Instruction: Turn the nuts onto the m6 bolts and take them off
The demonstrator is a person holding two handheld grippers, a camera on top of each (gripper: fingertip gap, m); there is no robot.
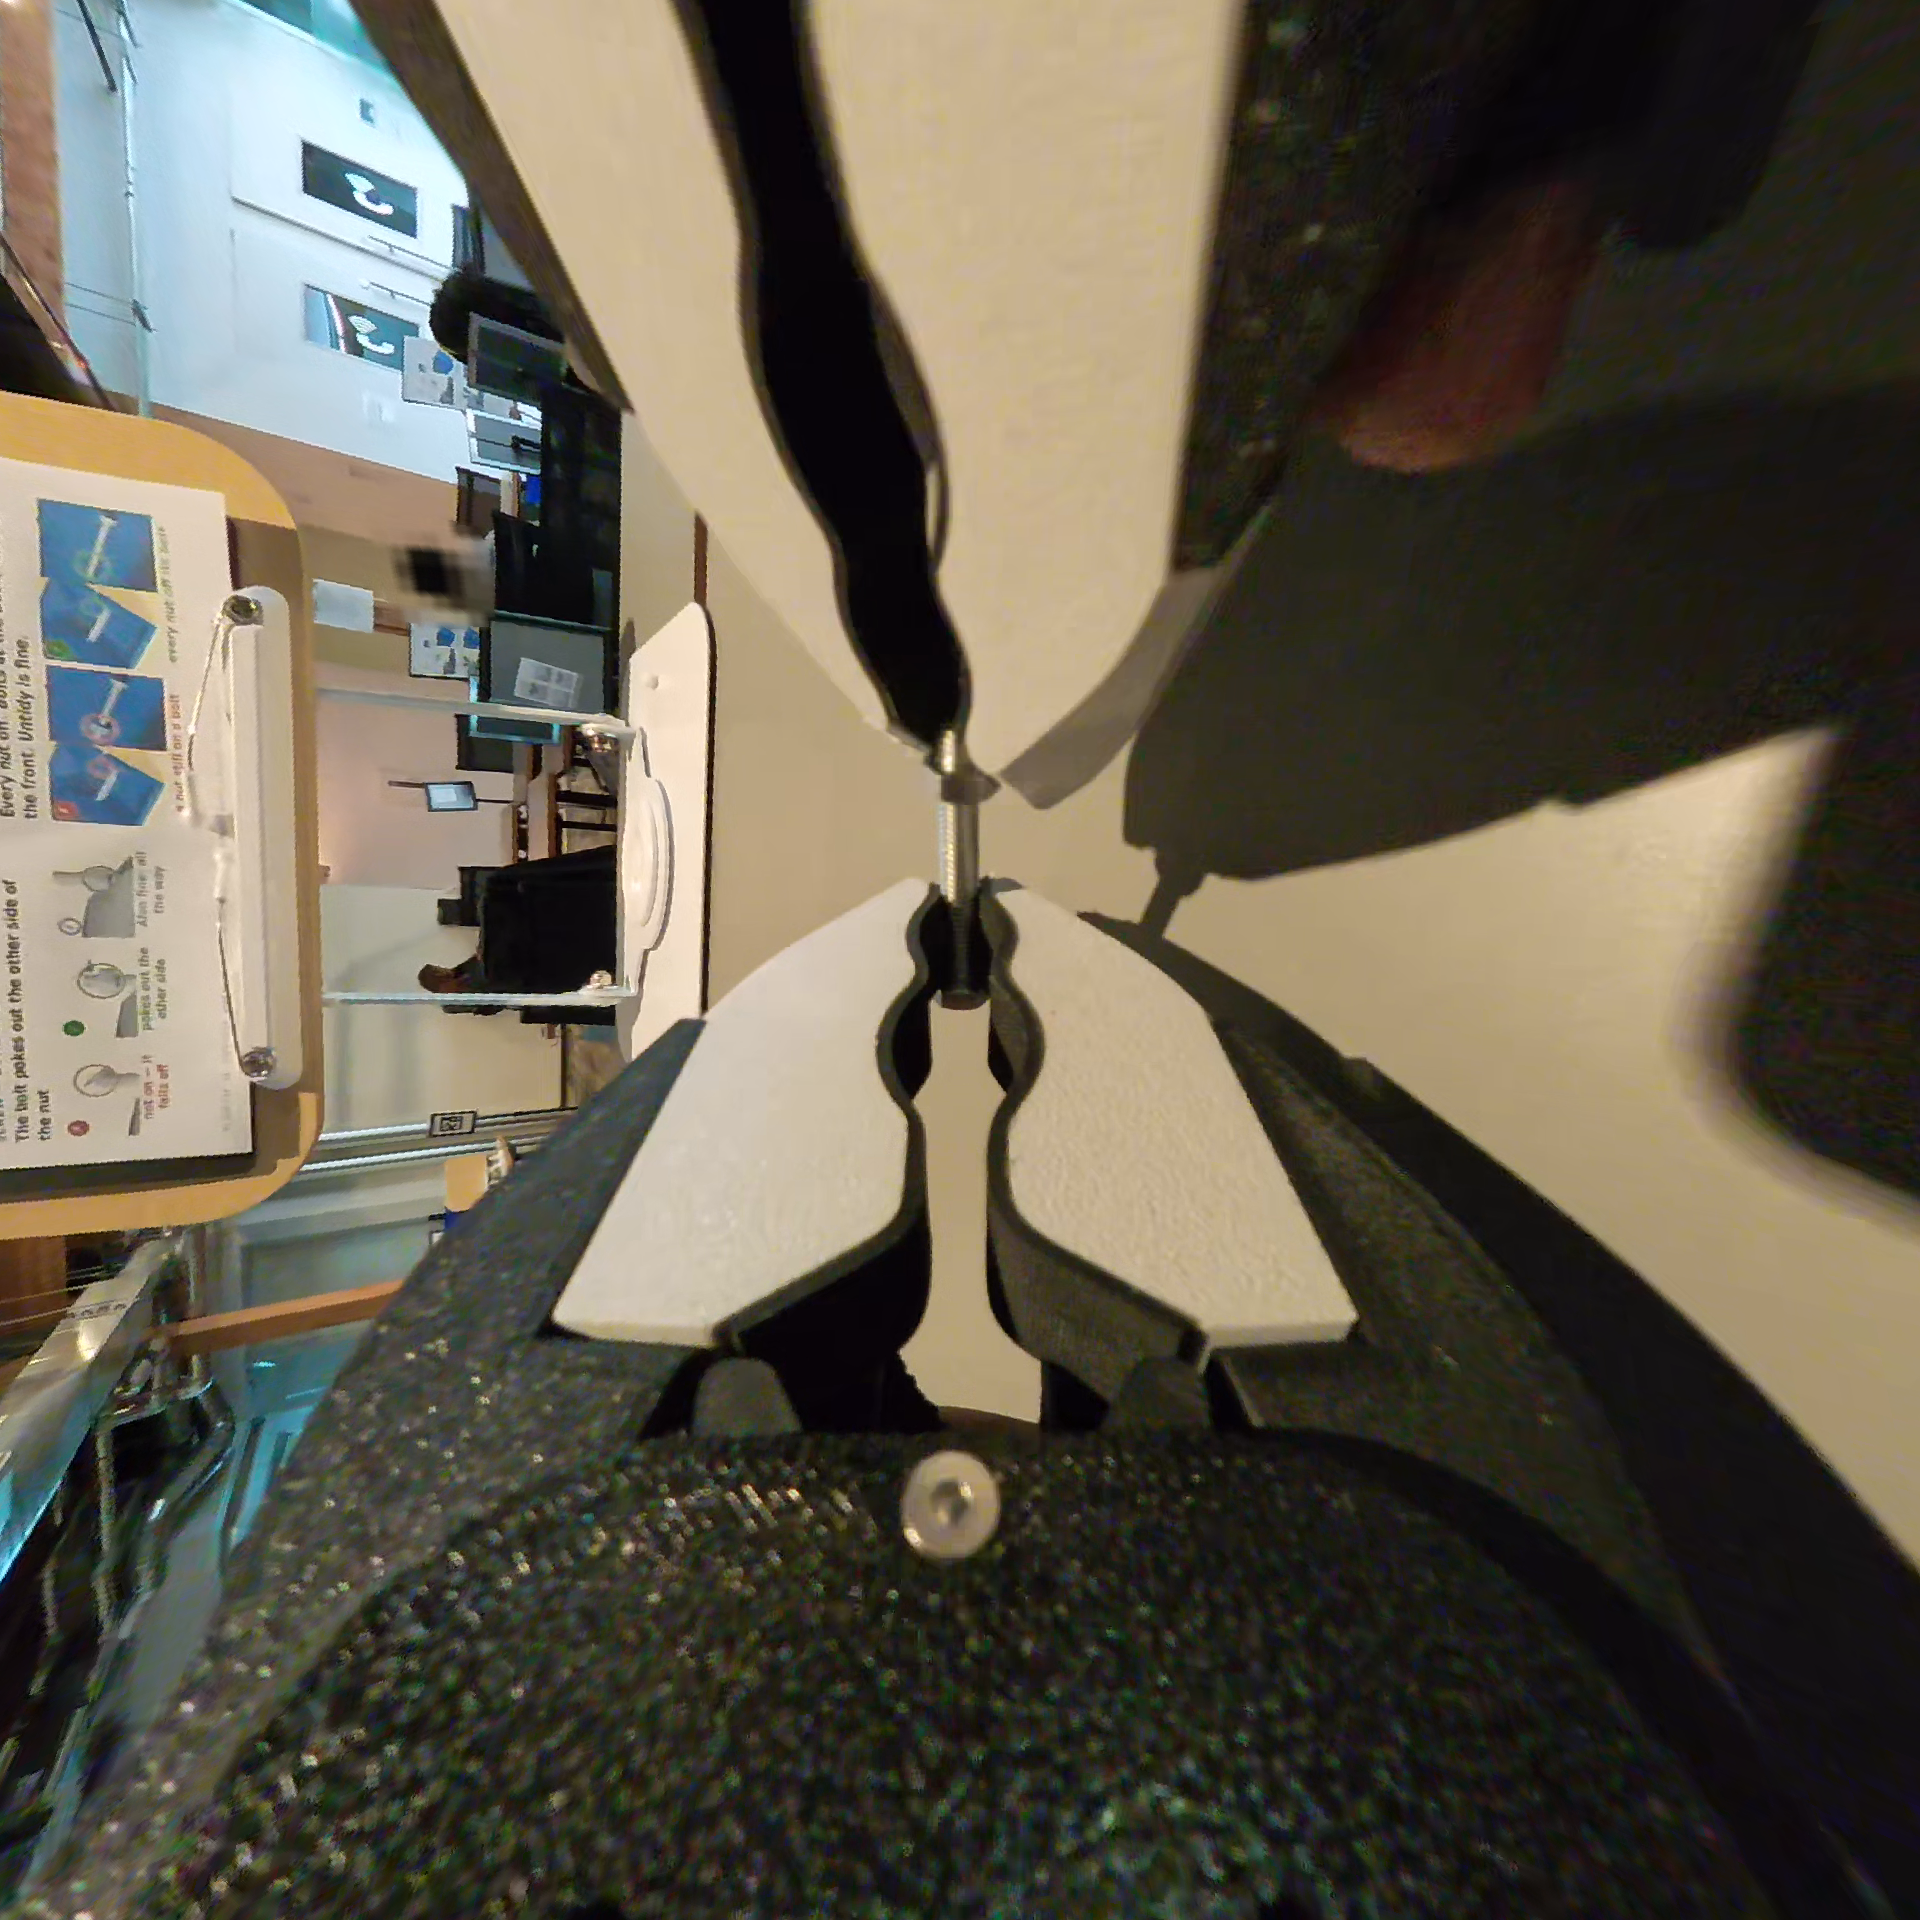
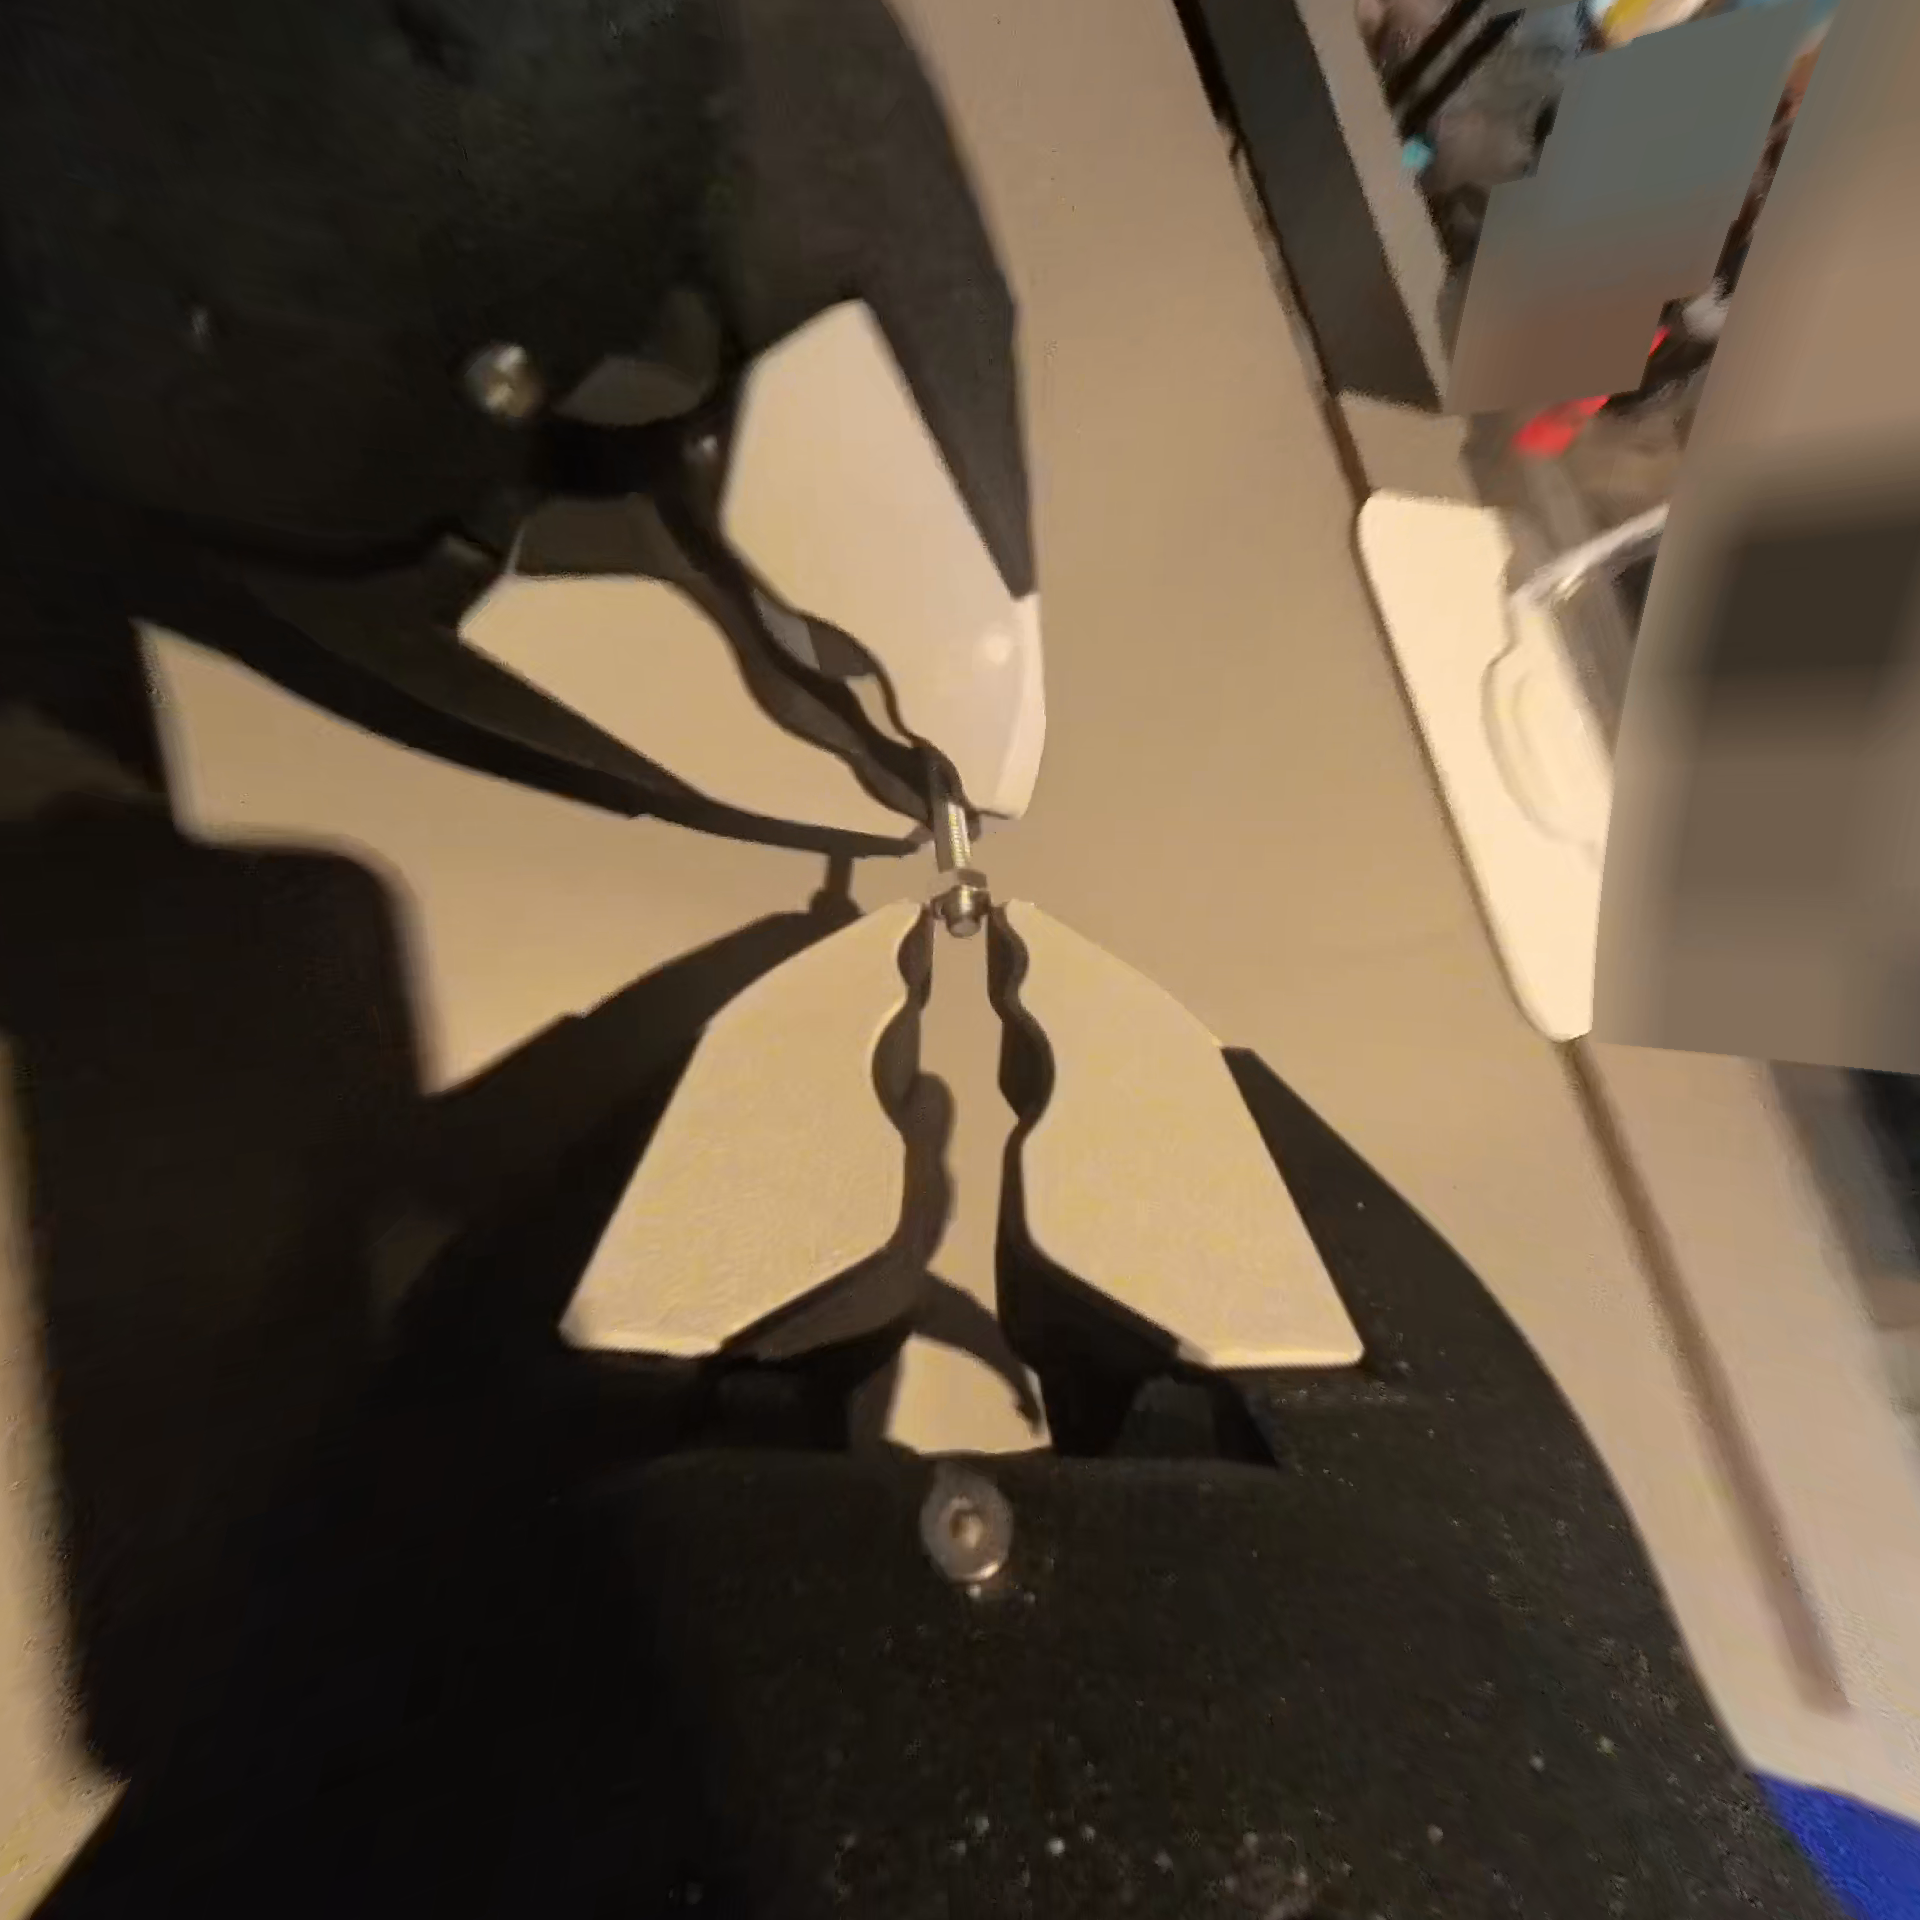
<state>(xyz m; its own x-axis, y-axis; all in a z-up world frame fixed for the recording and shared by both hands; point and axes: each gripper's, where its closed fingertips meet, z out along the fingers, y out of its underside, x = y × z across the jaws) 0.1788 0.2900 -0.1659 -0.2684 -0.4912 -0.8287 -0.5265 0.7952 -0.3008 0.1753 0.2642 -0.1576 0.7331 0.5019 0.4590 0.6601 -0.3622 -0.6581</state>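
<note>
up close in the left wrist view: left gripper (image 1: pixel 958 940) clamped on a slim silver bolt (image 1: pixel 957 852), threaded all along, head end seated between the tips, shank pointing straight ahead. far end of the bolt met by the right gripper (image 1: pixel 951 753), tips pinched there on a small silver nut (image 1: pixel 951 767). both held in the air over a cream table (image 1: pixel 1403 997). off to the left, a board with an instruction sheet (image 1: pixel 114 810) and a white tray (image 1: pixel 670 831).

now the right wrist view, slightly blurred: right gripper (image 2: pixel 961 920) closed on the nut (image 2: pixel 958 900), hex, silver, sitting right at the tips. bolt (image 2: pixel 952 831) running up and away from the nut into the left gripper (image 2: pixel 940 774), shut around its far end. white tray (image 2: pixel 1455 727) at the right, well apart.
</note>
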